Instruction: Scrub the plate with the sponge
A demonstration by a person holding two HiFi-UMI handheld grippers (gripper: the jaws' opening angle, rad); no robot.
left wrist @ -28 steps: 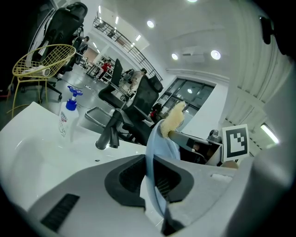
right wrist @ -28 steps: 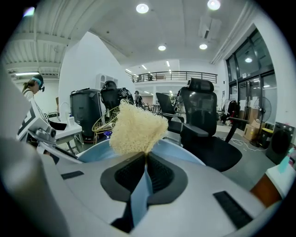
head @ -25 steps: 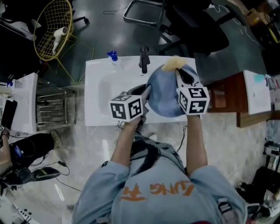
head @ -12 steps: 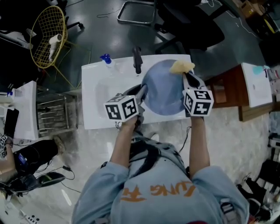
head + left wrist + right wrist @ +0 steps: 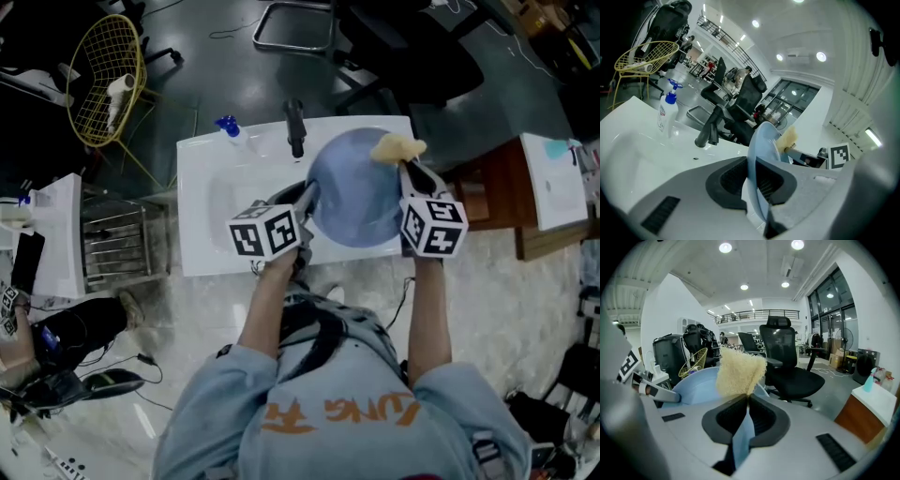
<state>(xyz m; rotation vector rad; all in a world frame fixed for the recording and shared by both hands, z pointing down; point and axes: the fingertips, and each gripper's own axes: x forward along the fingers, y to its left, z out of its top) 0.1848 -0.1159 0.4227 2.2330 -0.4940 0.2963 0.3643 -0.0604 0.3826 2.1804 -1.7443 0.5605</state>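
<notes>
I see the left gripper (image 5: 307, 195) clamped on the near left rim of the plate (image 5: 356, 187); in the left gripper view its dark pads (image 5: 733, 177) press the rim from both sides, with the plate (image 5: 761, 145) running edge-on away from them. The right gripper (image 5: 406, 165) is closed on the sponge (image 5: 397, 147), which sits at the plate's far right rim and seems to touch it. In the right gripper view the sponge (image 5: 739, 371) stands up out of the closed jaws of the right gripper (image 5: 747, 401), just in front of the plate (image 5: 691, 386), and a thin pale blue strip runs down between the pads; I cannot tell what it is.

The plate is round, smooth and pale blue, with a shallow raised rim. The sponge is pale yellow, coarse and fuzzy, with ragged edges. From the left gripper (image 5: 751, 174) I see the sponge (image 5: 789, 138) past the plate's far face.

The plate hangs over a white, glossy rectangular sink (image 5: 211, 187). On its back ledge stand a black faucet (image 5: 295, 127) and a clear spray bottle (image 5: 228, 126) with a blue head.
</notes>
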